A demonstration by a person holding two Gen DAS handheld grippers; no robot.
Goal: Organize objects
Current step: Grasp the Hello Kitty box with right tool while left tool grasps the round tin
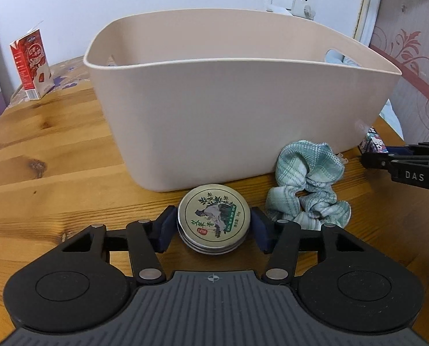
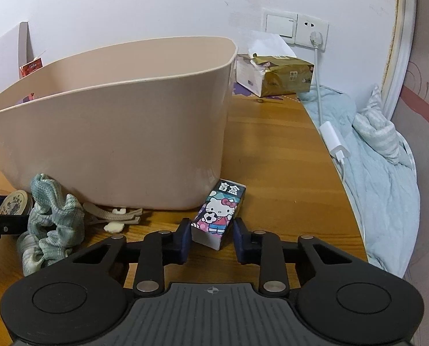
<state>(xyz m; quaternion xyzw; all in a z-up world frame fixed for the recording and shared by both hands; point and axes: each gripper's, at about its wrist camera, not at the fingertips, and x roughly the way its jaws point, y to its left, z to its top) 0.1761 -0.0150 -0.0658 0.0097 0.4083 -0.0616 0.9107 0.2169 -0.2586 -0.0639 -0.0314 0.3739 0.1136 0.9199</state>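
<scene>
A round metal balm tin (image 1: 213,219) with a plant picture on its lid lies on the wooden table in front of a beige plastic bin (image 1: 237,109). My left gripper (image 1: 213,232) is shut on the tin, its blue pads touching both sides. A teal plaid scrunchie (image 1: 306,184) lies right of the tin. In the right wrist view a small Hello Kitty box (image 2: 218,214) lies against the bin (image 2: 113,132). My right gripper (image 2: 212,238) straddles the box with its jaws open, small gaps at the pads. The tin (image 2: 15,203) and scrunchie (image 2: 51,225) show at left.
A red milk carton (image 1: 31,63) stands at the table's far left. Beige hair clips (image 2: 116,216) lie by the bin's base. A tissue pack (image 2: 286,79) sits at the back right. A charger and cable (image 2: 334,141) hang over the table's right edge onto blue bedding (image 2: 381,173).
</scene>
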